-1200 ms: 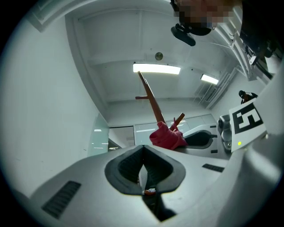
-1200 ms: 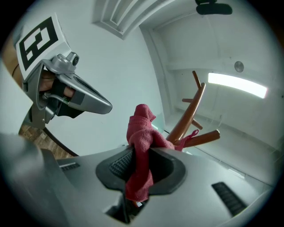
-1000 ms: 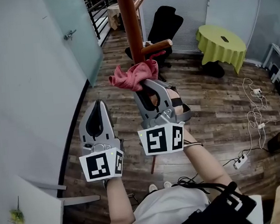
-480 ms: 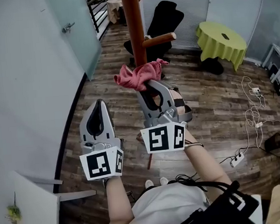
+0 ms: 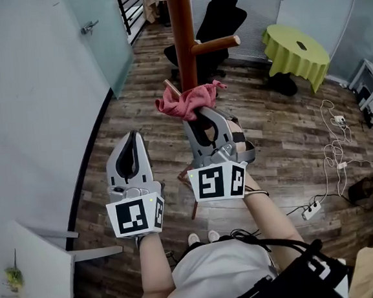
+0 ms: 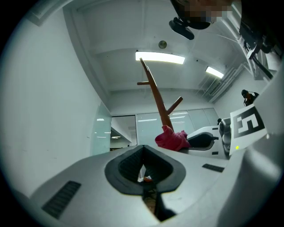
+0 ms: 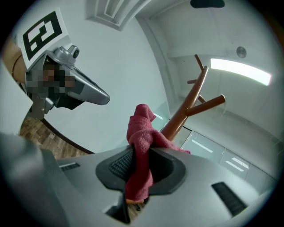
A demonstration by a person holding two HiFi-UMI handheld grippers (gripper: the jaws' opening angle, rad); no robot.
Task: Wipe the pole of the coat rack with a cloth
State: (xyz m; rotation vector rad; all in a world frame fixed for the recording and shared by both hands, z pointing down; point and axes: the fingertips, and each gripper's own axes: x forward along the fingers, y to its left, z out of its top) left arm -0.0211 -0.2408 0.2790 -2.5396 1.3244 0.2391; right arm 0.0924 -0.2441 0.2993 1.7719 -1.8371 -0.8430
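The brown wooden pole of the coat rack rises at the top centre of the head view, with a peg sticking out to its right. My right gripper is shut on a red cloth, and the bunched cloth rests against the pole's lower part. The right gripper view shows the cloth pinched between the jaws with the pole just behind it. My left gripper is held lower left of the pole, shut and empty. Its own view shows the pole and the cloth ahead.
A frosted glass wall curves along the left. A black office chair stands behind the pole and a round table with a green cover further right. Cables and a power strip lie on the wood floor at right.
The view has drifted closer to the rack. The right gripper with the cloth has moved along the pole, and the cloth now sits lower under the peg. The left gripper keeps its place.
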